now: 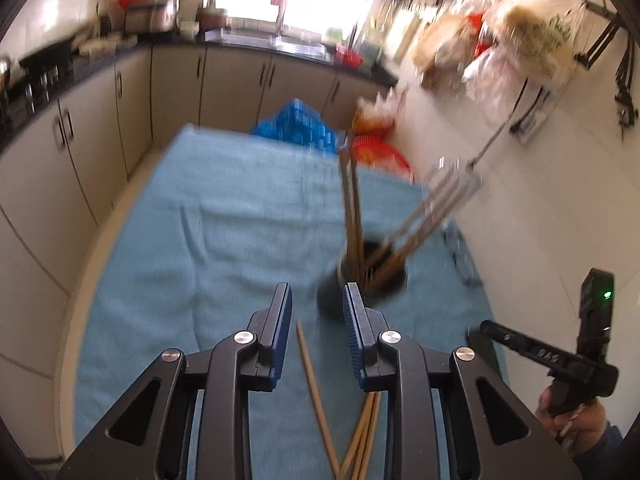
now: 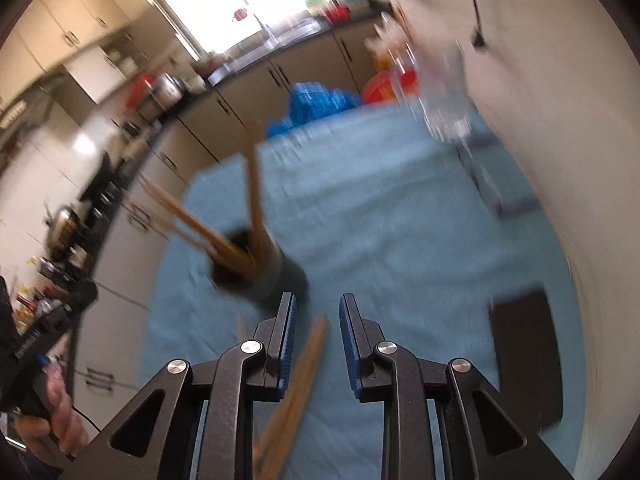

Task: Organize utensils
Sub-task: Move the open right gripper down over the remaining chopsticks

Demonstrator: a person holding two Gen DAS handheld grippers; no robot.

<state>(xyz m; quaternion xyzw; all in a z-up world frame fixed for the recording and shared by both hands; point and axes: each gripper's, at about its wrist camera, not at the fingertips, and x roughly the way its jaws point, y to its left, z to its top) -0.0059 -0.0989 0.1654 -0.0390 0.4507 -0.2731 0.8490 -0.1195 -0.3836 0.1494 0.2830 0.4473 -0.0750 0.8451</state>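
We hold a gripper in each hand over a bench (image 1: 168,240) covered with a light blue towel. The landmark here is the dark round holder (image 1: 374,276) standing on the towel; it already has several wooden chopsticks (image 1: 352,216) leaning out of it, some upright and some splayed to one side, along with what looks like a metal utensil (image 1: 448,196), too blurred to name.

Our left gripper (image 1: 317,312) sits on the near side of the holder, its jaws spread a little with the blue pads apart. Nothing is pinched between them. A single loose chopstick (image 1: 310,372) lies on the towel below the gap, nearer to us than the holder, and a small crossed heap of chopsticks (image 1: 366,436) lies just beside it, partly under the right finger.

Our right gripper (image 2: 318,316) is likewise on the near side of the holder (image 2: 276,280), which in this view stands just beyond the left finger. Its jaws are also slightly spread, pressing on nothing. The loose chopsticks (image 2: 308,356) lie on the towel beneath the gap, blurred.

In the left wrist view the right hand (image 1: 572,408) and its tool show at the lower right, well clear of the holder. A dark flat object (image 2: 524,356) lies on the towel on the far side of the right gripper from the holder.
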